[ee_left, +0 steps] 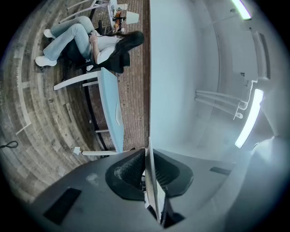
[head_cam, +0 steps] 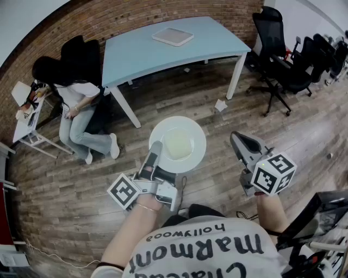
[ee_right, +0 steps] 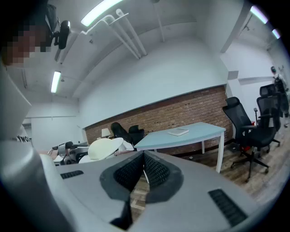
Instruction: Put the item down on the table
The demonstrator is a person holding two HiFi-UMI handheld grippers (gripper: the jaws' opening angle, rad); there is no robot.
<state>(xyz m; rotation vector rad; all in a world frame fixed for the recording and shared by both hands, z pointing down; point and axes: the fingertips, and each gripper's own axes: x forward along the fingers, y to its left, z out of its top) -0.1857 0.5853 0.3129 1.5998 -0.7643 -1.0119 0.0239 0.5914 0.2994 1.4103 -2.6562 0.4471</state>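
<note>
From the head view, the left gripper point(head_cam: 155, 147) grips the near rim of a round white plate point(head_cam: 190, 142), which hangs over the wood-plank floor point(head_cam: 65, 190), well apart from the light-blue table point(head_cam: 206, 46). The left gripper view alone shows the grip. There the plate point(ee_left: 152, 186) runs edge-on between the ribbed pads, both pressed against it. The right gripper point(head_cam: 241, 142) sits beside the plate without touching it. Its own view shows the jaws closed together on nothing, with the plate point(ee_right: 105, 147) off to the left. A flat white tray point(head_cam: 172, 36) lies on the table. A brick wall point(head_cam: 136, 13) stands behind it, black office chairs point(head_cam: 277, 49) stand to the right, and a seated person point(head_cam: 81, 106) is at left.
</note>
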